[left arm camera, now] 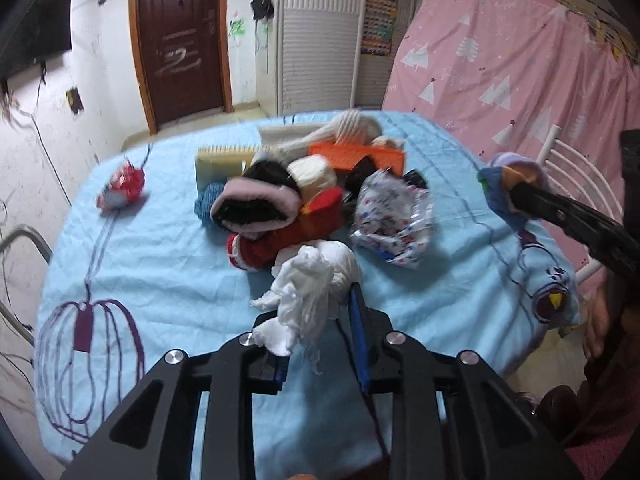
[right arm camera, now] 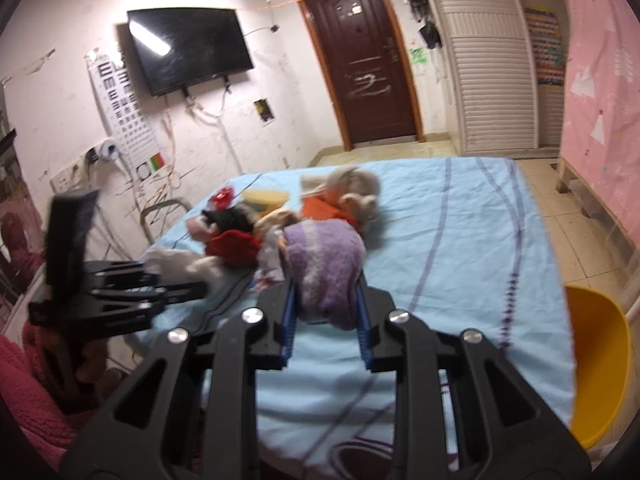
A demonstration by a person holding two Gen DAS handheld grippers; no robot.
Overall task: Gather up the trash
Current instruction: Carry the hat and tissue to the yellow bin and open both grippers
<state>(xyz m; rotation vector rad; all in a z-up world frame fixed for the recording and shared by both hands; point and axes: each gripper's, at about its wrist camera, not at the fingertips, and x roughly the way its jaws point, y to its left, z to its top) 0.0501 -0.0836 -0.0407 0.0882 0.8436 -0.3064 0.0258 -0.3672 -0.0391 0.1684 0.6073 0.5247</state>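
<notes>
Your left gripper (left arm camera: 320, 312) is clamped on a crumpled white tissue wad (left arm camera: 312, 292), low in the centre of the left wrist view, just above the light blue patterned tablecloth (left arm camera: 160, 264). Your right gripper (right arm camera: 326, 300) is closed on a rolled purple-and-lilac knitted sock (right arm camera: 324, 268), centre of the right wrist view, held clear of the cloth.

Only the left view shows the crumpled white wrapper with coloured dots (left arm camera: 394, 220), right of centre, touching the heap of knitwear (left arm camera: 280, 204); one such wrapper can be counted. It also shows one crumpled red-and-white packet (left arm camera: 120, 188) lying alone on the cloth at the left, well apart from the heap. In the right view that packet is only a small red blur behind the heap.

Only the right view shows one black wall-mounted television (right arm camera: 188, 48) at upper left, one white eye chart (right arm camera: 128, 116) below it, and one yellow plastic chair (right arm camera: 596, 364) at lower right.

Both views show one dark brown door (left arm camera: 180, 40) and one orange comb-like plastic piece (left arm camera: 356, 156) at the heap's far side. Each view catches the other gripper at its edge, two in all.
</notes>
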